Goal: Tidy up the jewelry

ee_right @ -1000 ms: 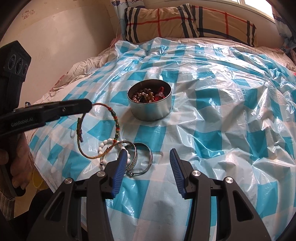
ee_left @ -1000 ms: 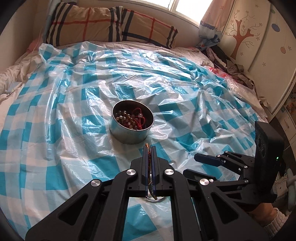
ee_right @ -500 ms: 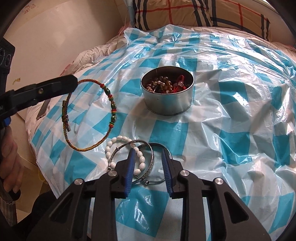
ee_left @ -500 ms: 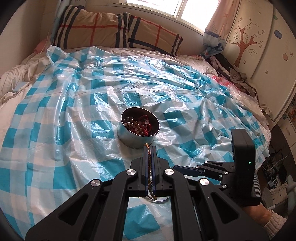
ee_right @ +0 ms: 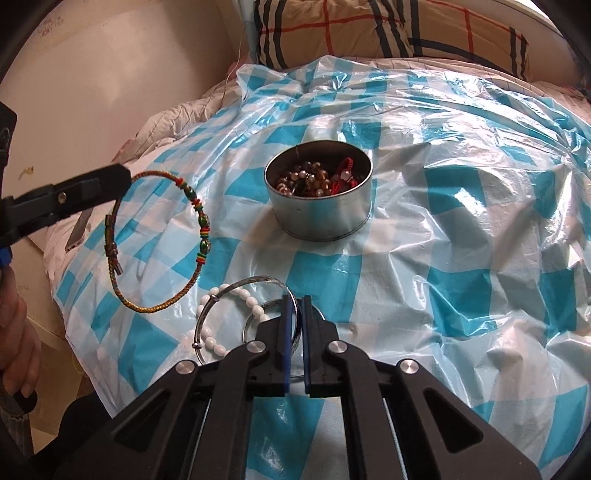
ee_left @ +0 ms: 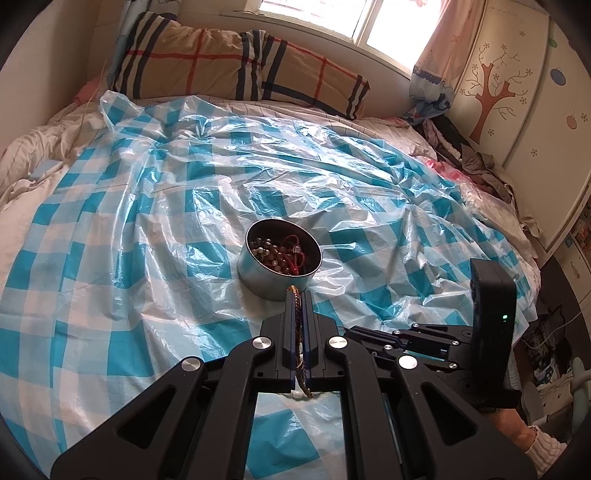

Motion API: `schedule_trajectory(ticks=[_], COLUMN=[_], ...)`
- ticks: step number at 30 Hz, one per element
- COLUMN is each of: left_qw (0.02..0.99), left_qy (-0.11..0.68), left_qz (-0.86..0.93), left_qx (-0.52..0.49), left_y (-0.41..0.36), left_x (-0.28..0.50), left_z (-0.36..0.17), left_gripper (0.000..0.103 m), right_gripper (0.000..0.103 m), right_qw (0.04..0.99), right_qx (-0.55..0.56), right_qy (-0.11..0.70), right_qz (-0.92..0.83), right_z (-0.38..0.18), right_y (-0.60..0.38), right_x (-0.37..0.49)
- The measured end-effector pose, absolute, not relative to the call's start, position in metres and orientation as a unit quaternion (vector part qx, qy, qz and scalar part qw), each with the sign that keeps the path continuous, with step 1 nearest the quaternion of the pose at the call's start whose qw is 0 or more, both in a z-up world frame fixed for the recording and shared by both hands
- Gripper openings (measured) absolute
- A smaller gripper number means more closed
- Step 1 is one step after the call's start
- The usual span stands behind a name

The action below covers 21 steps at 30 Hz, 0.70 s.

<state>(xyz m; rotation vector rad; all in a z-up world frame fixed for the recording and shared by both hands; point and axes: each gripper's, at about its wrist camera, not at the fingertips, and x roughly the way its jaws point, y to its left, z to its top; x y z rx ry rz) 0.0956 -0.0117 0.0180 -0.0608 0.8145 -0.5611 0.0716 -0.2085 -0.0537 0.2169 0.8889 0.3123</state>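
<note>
**Two bracelets gripped beside the tin**

On the blue-and-white checked plastic sheet (ee_right: 424, 258) that covers the bed stands a round metal tin (ee_right: 320, 210), open at the top and holding brown beads and a red cord piece. Nearer the camera than the tin, in the right wrist view, lie a silver bangle (ee_right: 251, 286), a white bead bracelet (ee_right: 236, 295) and a second metal ring (ee_right: 255, 321), overlapping one another on the sheet.

The right gripper (ee_right: 295, 314) points down at this cluster. Its jaws have just been closing and now stand nearly together, clamped on the rim of the silver bangle, which passes between the blue pads. Whether the bangle is lifted off the sheet cannot be told.

To the left of the tin a braided cord bracelet (ee_right: 162, 240), with green, red and yellow beads and a small dark knot, hangs in the air from the left gripper (ee_right: 114, 181), above the sheet's edge. In the left wrist view the same gripper (ee_left: 297, 299) has its jaws pressed together on the braided cord, which runs edge-on between the pads just in front of the tin (ee_left: 279, 264).

A hand (ee_right: 16, 343) holds the left gripper's handle at the left edge of the right view. Plaid pillows (ee_left: 236, 66) lie at the head of the bed below a bright window (ee_left: 332, 22), and a cupboard with a painted tree (ee_left: 491, 88) stands at the right
</note>
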Motion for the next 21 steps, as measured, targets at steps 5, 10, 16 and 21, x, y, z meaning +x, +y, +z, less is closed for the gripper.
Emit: schedule_trajectory(ticks=[5, 10, 16, 21], left_qw=[0.89, 0.901, 0.914, 0.92], left_qy=[0.373, 0.355, 0.338, 0.326], left_qz=[-0.26, -0.246, -0.224, -0.219], left_qx=[-0.027, -0.034, -0.025, -0.02], left_y=[-0.015, -0.019, -0.028, -0.036], left_x=[0.088, 0.082, 0.073, 0.065], left_z=[0.024, 0.029, 0.025, 0.024], left_gripper=[0.003, 0.003, 0.003, 0.003], right_gripper=[0.006, 0.006, 0.006, 0.006], right_qw=[0.901, 0.908, 0.908, 0.904], right_qx=[0.164, 0.201, 0.227, 0.26], right_qy=[0.375, 0.336, 0.314, 0.294], right_qz=[0.147, 0.148, 0.159, 0.17], right_z=[-0.038, -0.027, -0.022, -0.021], right_y=[-0.232, -0.243, -0.245, -0.251], right_x=[0.055, 0.048, 0.044, 0.042])
